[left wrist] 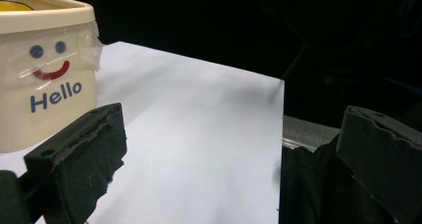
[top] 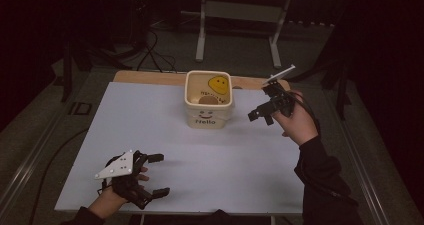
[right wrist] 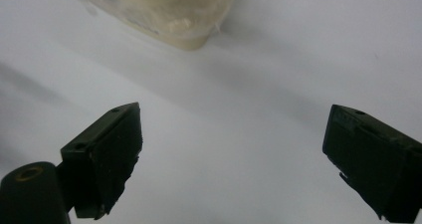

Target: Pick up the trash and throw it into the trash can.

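Observation:
A cream plastic tub (top: 208,104) with a smiley face and "Hello" on its front stands near the back middle of the white table (top: 150,130). Inside it lie a yellow smiley piece (top: 218,84) and a brown round thing (top: 207,100). My left gripper (top: 157,175) rests low at the front left, open and empty; its view shows the tub (left wrist: 45,74) ahead on the left. Just right of the tub, my right gripper (top: 261,117) hovers above the table, open and empty, with the tub's lower corner (right wrist: 184,25) beyond its jaws.
The white table ends in a wooden strip (top: 145,76) at the back. A metal stand (top: 240,20) and cables (top: 150,50) sit on the dark floor beyond. A dark sleeve (left wrist: 318,184) lies by the table's front edge in the left gripper view.

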{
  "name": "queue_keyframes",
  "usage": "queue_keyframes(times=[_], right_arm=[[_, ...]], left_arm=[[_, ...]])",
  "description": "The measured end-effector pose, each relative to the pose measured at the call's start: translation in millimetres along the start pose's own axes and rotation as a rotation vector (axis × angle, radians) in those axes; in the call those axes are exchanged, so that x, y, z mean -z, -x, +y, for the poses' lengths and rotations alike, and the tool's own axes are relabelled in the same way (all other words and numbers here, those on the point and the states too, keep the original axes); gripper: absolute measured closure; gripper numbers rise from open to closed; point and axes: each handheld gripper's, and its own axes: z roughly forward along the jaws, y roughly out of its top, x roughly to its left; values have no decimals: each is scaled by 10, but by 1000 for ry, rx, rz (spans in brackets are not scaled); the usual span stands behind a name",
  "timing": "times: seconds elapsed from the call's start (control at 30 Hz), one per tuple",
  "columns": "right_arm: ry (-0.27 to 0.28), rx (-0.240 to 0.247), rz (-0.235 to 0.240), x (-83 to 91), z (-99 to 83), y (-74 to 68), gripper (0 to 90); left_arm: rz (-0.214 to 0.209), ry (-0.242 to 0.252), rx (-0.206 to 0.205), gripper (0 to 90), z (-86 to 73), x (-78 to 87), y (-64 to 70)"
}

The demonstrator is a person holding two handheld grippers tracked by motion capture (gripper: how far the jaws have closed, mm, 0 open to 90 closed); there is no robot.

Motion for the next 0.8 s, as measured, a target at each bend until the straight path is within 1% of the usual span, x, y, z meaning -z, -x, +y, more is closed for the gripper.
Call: queue_keyframes(times=[0.2, 0.3, 0.33, 0.37, 0.53, 0.6, 0.67, 0.73, 0.8], right_arm=[[-13, 7, 7, -88, -228, 77, 88], [-11, 8, 20, -157, -354, 107, 88], [-18, 11, 29, -185, -394, 112, 87], [-19, 11, 26, -209, -434, 117, 87], [10, 18, 28, -270, -624, 132, 87], [24, 25, 30, -292, -698, 123, 87], [26, 37, 34, -335, -782, 103, 87], [35, 47, 28, -365, -843, 87, 87], [45, 49, 32, -387, -908, 80, 87]], left_arm=[[2, -2, -2, 5, -1, -4, -2], [3, -1, 0, 5, -2, -1, -1], [4, -1, 0, 5, -2, -1, -1], [3, -1, 1, 5, -2, 0, -2], [3, -4, -3, 5, -3, -2, -1], [3, -2, -2, 5, -1, -3, -1], [4, -3, -3, 5, -1, -3, 0], [3, -4, -2, 5, -2, -4, 1], [2, -4, -3, 5, -1, -5, 1]])
